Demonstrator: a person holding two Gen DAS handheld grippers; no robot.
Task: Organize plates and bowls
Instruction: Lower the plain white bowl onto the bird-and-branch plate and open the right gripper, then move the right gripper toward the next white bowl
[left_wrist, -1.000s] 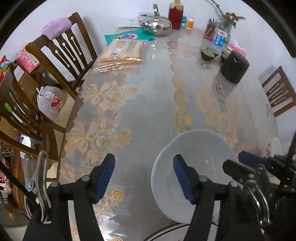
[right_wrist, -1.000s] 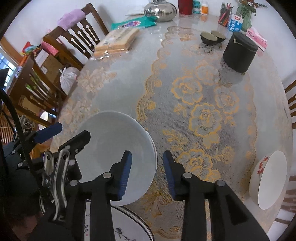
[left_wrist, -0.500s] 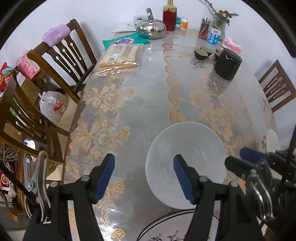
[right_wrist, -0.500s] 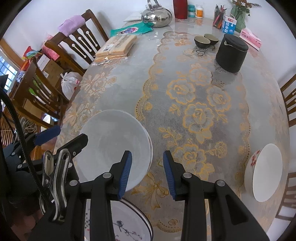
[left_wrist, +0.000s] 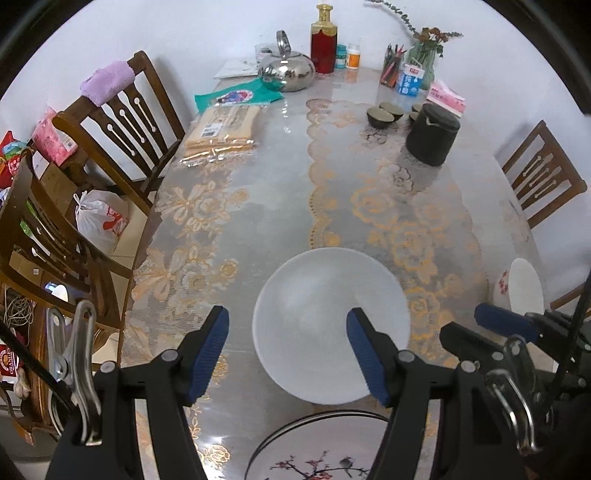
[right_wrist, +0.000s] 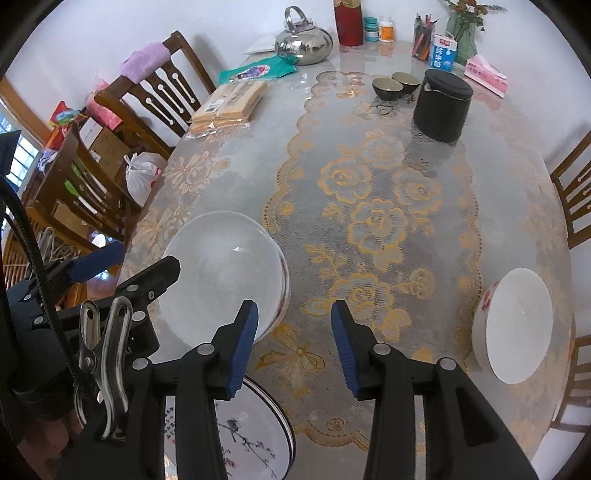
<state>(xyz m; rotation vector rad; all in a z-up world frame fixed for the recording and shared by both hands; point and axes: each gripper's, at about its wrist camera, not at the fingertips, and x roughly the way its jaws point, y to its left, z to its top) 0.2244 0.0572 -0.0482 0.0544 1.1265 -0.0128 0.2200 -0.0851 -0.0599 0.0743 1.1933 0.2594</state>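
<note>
While empty, both tongs (left_wrist: 288, 347) (right_wrist: 293, 343) agape.

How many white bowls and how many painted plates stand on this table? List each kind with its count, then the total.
White bowls: 2
Painted plates: 1
Total: 3

Left gripper (left_wrist: 288, 349): black plastic arms; blue ribbed pads (left_wrist: 208, 354) fitted on the inner faces of both fingers; round silver pivot screws seen at the joints; a steel spring clamp (left_wrist: 74, 365) mounted on its left side; a thin black cable run past it. Right gripper (right_wrist: 293, 347): same black body; blue ribbed pads (right_wrist: 243, 347); silver screws; a steel spring clamp (right_wrist: 107, 358) fixed at left; a black cable (right_wrist: 22, 236) arched above.
</note>
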